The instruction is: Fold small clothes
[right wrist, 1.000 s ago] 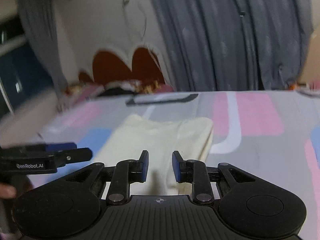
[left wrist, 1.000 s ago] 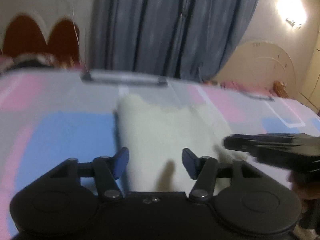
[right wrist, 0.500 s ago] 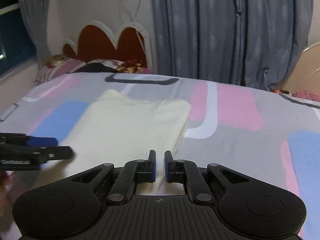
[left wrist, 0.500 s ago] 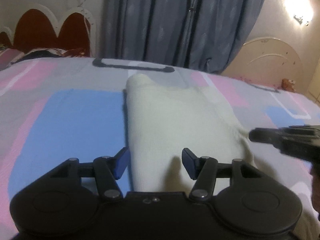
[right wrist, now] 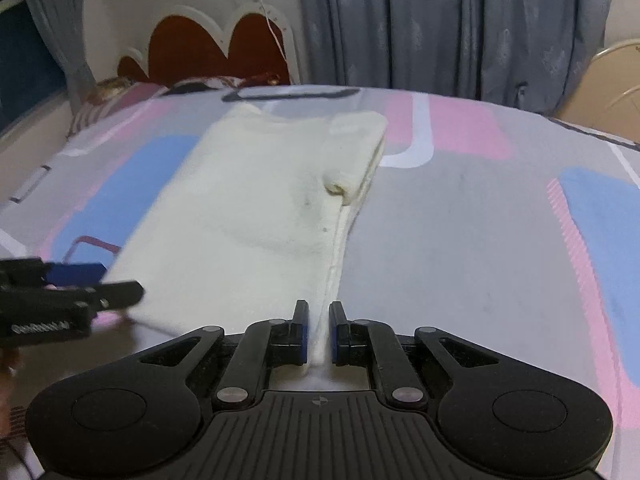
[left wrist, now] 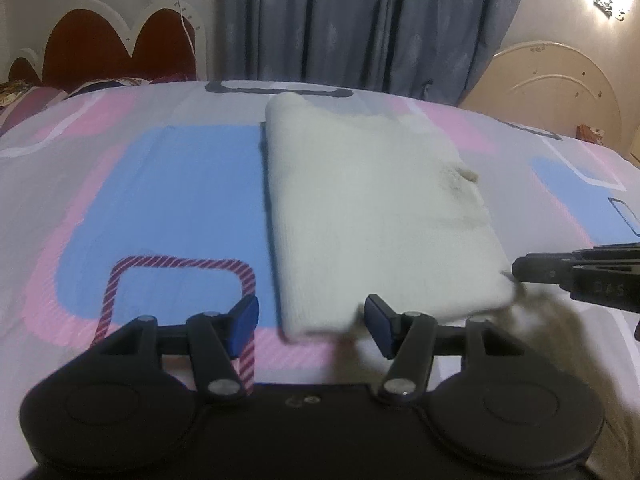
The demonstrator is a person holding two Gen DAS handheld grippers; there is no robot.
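A cream folded garment (left wrist: pixel 372 208) lies flat on the patterned bed sheet (left wrist: pixel 160 200). My left gripper (left wrist: pixel 311 322) is open just above the sheet, and the garment's near left corner sits between its fingers without touching either pad. My right gripper (right wrist: pixel 319 330) is shut on the garment's (right wrist: pixel 248 208) near right edge, with a strip of cloth pinched between its pads. In the left wrist view the right gripper (left wrist: pixel 518 270) reaches in at the garment's near right corner. The right wrist view shows the left gripper (right wrist: pixel 120 280) at the near left corner.
The sheet (right wrist: pixel 480 240) has pink, blue and grey blocks. A red-brown scalloped headboard (left wrist: pixel 112 52) with pillows (right wrist: pixel 120 92) stands at the far left. Grey-blue curtains (left wrist: pixel 360 20) hang behind the bed. A cream headboard (left wrist: pixel 552 80) is at the far right.
Both grippers have drawn back along the garment to its near edge. The right gripper's jaws have narrowed from a clear gap onto the cloth. The left jaws keep the same width.
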